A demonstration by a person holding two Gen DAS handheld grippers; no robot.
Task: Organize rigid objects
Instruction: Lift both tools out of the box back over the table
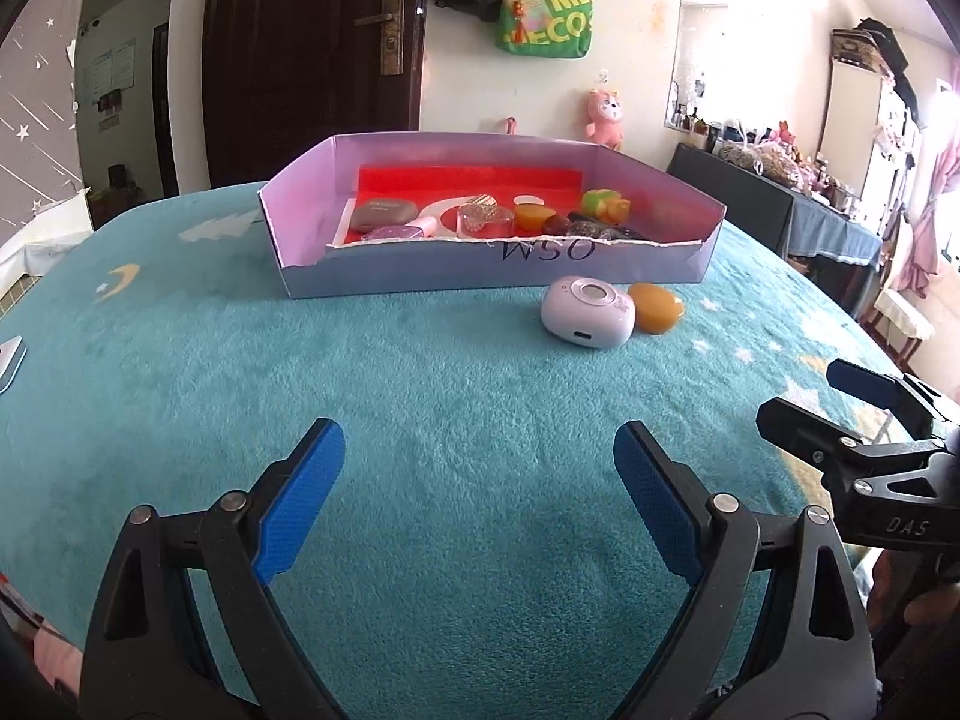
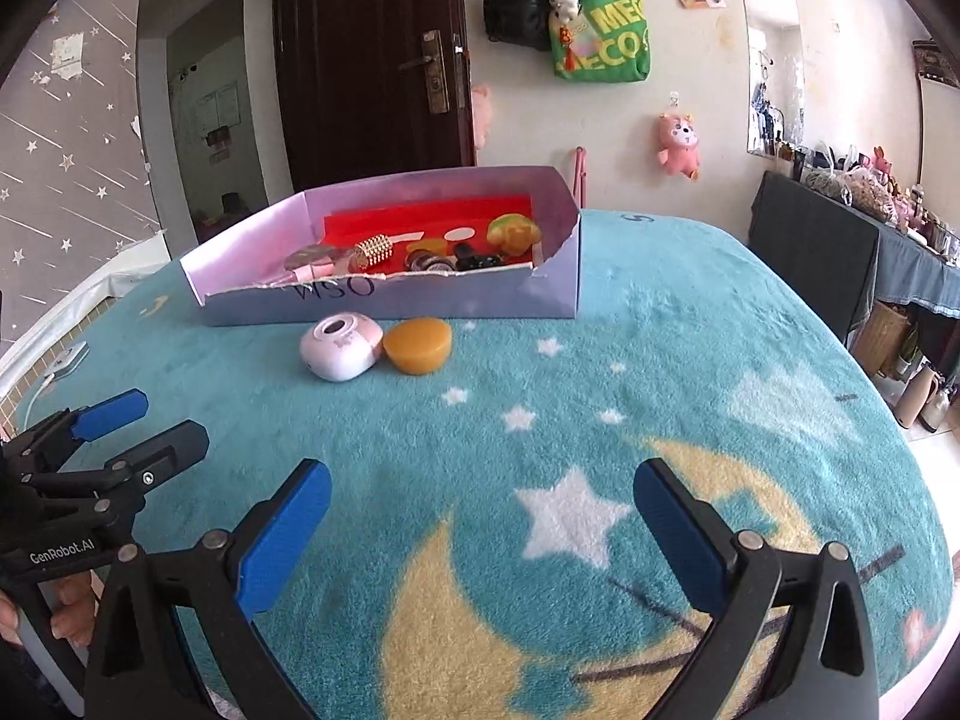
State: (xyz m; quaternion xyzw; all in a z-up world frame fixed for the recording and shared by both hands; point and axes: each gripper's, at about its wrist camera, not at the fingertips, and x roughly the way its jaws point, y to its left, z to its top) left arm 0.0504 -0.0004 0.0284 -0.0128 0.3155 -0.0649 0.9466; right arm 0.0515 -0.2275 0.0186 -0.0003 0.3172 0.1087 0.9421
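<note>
you are working over a bed laid with a teal blanket (image 2: 690, 330) patterned with stars and a yellow moon, a dark door (image 2: 366, 54) and a green bag (image 2: 606, 36) at twelve o'clock. one open box (image 1: 420, 279) is sitting ahead, holding several small items. two things are lying on the blanket just before it, touching: one pink case (image 1: 588, 313) and one amber puck (image 1: 657, 307) at its three o'clock. your left hand-held gripper (image 1: 480, 504) and right hand-held gripper (image 2: 480, 534) are both hanging released, nothing between the pads.
</note>
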